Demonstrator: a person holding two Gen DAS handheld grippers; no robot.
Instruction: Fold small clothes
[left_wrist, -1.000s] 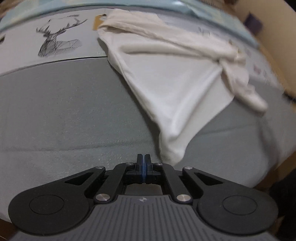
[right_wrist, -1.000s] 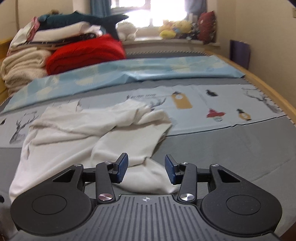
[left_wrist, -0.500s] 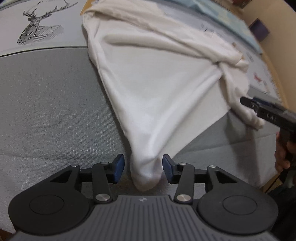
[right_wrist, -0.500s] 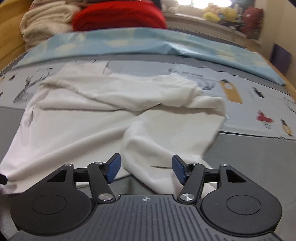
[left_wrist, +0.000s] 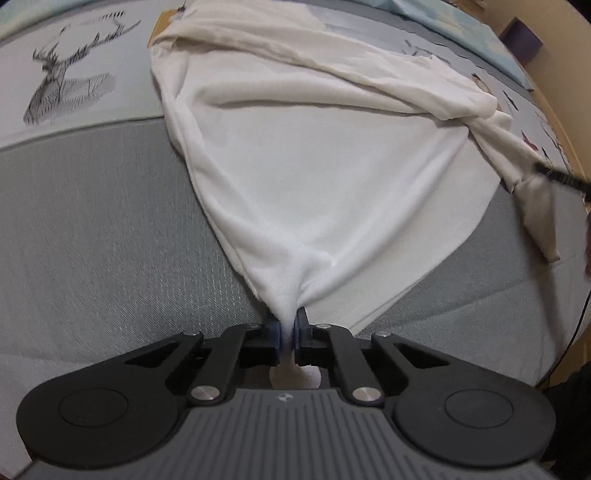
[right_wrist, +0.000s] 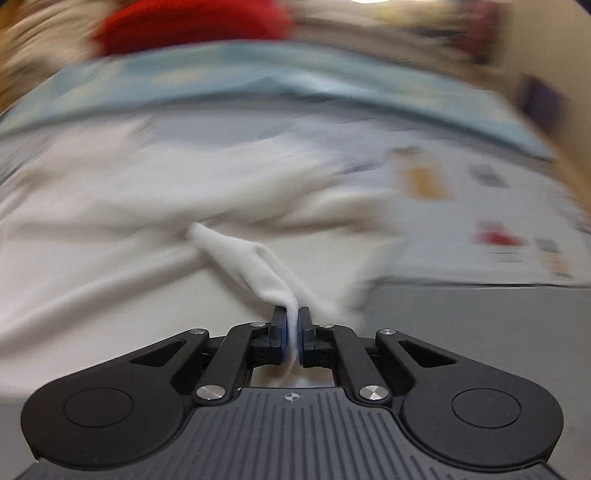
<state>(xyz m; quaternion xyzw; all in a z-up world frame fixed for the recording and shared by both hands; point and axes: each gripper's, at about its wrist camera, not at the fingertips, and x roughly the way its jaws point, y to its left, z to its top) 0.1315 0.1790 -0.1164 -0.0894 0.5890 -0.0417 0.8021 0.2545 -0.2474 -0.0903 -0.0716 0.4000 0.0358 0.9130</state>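
Observation:
A white garment (left_wrist: 332, 155) lies crumpled on the grey bed cover (left_wrist: 96, 229). My left gripper (left_wrist: 285, 325) is shut on its near corner, and the cloth fans out taut from the jaws. My right gripper (right_wrist: 291, 325) is shut on another corner of the same garment (right_wrist: 258, 266), which rises as a twisted strip from the jaws. The right wrist view is motion-blurred. The right gripper's tip (left_wrist: 561, 177) shows at the right edge of the left wrist view, holding a bunched end of cloth.
A printed sheet with a deer drawing (left_wrist: 66, 92) lies beyond the garment. A light blue cover (right_wrist: 295, 92) and a red folded blanket (right_wrist: 192, 22) lie at the far side. The bed's wooden edge (left_wrist: 569, 122) runs along the right.
Both grippers were open around cloth corners half a second ago; both have closed on the garment. The right gripper is moving, pulling its corner up and blurring its view.

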